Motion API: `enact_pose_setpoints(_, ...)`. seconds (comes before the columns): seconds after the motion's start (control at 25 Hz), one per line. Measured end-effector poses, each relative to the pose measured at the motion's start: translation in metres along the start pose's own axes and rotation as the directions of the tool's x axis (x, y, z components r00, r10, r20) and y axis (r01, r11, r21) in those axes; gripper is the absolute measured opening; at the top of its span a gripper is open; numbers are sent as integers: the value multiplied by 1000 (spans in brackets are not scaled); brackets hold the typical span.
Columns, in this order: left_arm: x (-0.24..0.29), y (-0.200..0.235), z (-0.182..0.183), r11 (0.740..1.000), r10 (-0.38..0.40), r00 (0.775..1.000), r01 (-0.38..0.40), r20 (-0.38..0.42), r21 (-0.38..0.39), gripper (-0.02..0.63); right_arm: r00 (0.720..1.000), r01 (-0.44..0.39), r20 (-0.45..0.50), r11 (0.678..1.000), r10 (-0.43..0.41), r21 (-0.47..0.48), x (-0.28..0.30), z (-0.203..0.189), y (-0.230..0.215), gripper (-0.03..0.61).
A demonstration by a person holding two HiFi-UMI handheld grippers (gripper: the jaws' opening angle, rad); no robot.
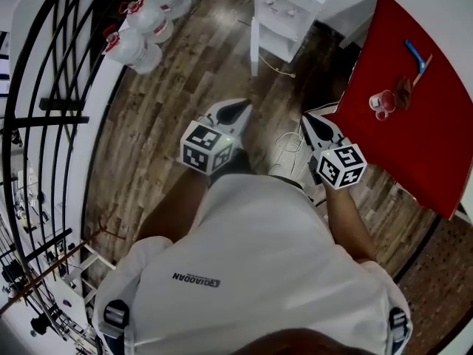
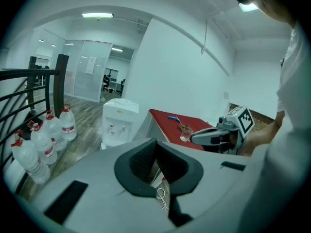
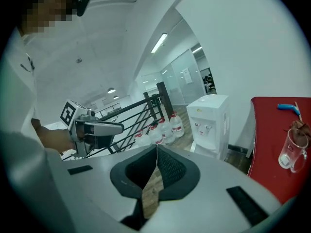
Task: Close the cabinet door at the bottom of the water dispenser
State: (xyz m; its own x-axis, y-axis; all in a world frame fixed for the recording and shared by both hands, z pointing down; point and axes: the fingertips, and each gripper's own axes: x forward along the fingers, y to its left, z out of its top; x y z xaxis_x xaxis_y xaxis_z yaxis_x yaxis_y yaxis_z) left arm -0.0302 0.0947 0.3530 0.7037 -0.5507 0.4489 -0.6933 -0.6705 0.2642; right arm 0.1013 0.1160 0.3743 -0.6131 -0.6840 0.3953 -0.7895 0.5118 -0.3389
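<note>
White cabinet door [image 1: 254, 46] of the boxy white water dispenser [image 1: 284, 6] lies well ahead, nearer the left tool [image 1: 238, 109] than the right tool [image 1: 309, 120] — both closed, empty.

White water dispenser [image 1: 284, 9]; red table [image 1: 429, 139]; brown plank floor [image 1: 162, 124]; black railing [image 1: 63, 103].

The wooden floor [image 1: 170, 109] carries a white water dispenser [image 1: 284, 9], several water bottles [image 1: 144, 21] and a red table [image 1: 436, 124]
</note>
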Motion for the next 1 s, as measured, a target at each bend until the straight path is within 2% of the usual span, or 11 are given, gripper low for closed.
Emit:
enact_pose_setpoints(0.32,5,50,31,998,-63,998,62,17,25,-3,997,75,4,997,-75,-23,37,39,4,23)
enact_pose_setpoints(0.56,4,86,37,996,-84,996,83,20,39,-3,994,106,-29,994,-107,-29,63,41,11,23)
enact_pose_setpoints(0.8,-7,128,28,997,-59,998,60,-8,54,-3,990,127,-67,992,-127,-8,107,36,4,23)
enact_pose_setpoints(1.0,-12,150,10,1000,-18,999,19,-26,7,-3,984,98,-145,994,-103,-42,142,21,1,23)
